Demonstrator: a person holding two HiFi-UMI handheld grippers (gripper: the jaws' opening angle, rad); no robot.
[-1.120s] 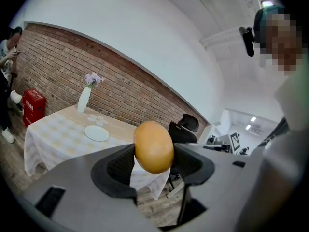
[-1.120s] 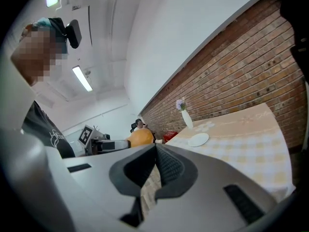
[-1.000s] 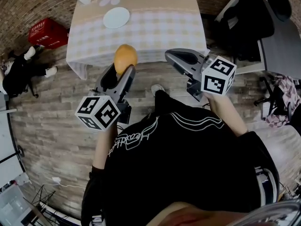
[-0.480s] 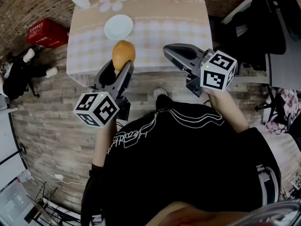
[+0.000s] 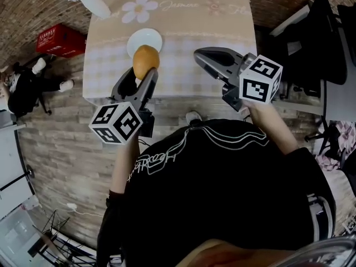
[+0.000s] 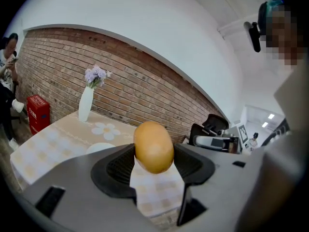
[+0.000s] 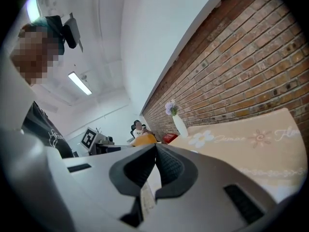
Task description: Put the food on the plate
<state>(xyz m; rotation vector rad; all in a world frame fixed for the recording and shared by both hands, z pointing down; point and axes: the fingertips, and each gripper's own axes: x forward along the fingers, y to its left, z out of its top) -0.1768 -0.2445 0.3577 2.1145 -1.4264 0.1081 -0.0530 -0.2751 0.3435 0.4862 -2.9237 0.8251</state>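
Observation:
A round golden-brown piece of food (image 5: 146, 62) is clamped between the pads of my left gripper (image 5: 142, 78), held in the air above the near part of the table. In the left gripper view the food (image 6: 153, 146) sits between both pads of the left gripper (image 6: 154, 162). The white plate (image 5: 146, 38) lies on the checked cloth and is partly hidden behind the food; it also shows in the left gripper view (image 6: 99, 148). My right gripper (image 5: 203, 57) hovers to the right over the table's near edge. Its jaws (image 7: 155, 148) are shut with nothing in them.
The table (image 5: 222, 15) has a beige flowered cloth. A white vase with purple flowers (image 5: 92, 1) stands at its far left corner. A red crate (image 5: 60, 39) and a seated person (image 5: 25, 85) are on the floor to the left. Black chairs (image 5: 334, 32) stand to the right.
Both grippers have come closer to the table. The food in the left gripper now overlaps the plate in the head view. Neither grip has changed.

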